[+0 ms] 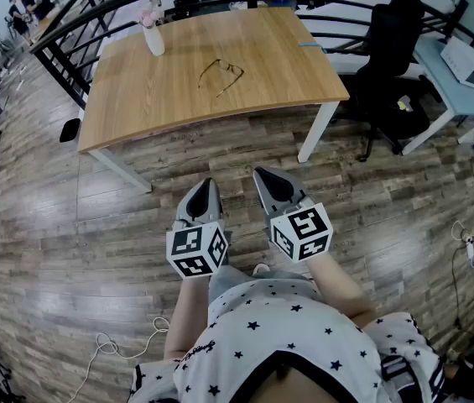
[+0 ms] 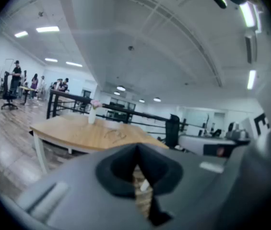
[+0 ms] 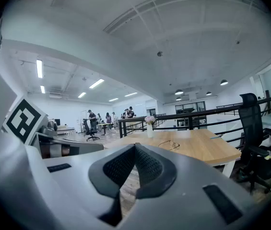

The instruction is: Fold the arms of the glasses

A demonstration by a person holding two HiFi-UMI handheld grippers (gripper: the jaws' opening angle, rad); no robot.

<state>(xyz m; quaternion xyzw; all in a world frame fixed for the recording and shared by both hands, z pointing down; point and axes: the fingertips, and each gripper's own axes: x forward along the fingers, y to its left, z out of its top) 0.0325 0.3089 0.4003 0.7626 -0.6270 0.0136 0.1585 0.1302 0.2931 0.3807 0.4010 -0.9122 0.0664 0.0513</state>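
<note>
- Glasses with a thin dark wire frame (image 1: 221, 75) lie, seemingly unfolded, near the middle of the biggest thing here, a light-wood table with white legs (image 1: 287, 65), well apart from both tongs.
- Room to approach is open along the near edge, over the grey wood-plank floor (image 1: 52, 225). A black office chair (image 1: 392, 49) crowds the right corner.
- Left tongs (image 1: 206, 185) and right tongs (image 1: 263, 176) are both clenched on nothing. Arriving clenched, they would probably shove the frame across the table.
- A white vase with a pink flower (image 1: 153, 39) stands near the far left corner, where a wide left sweep could tip it.
- The slender arms could bend under a hard pinch.
</note>
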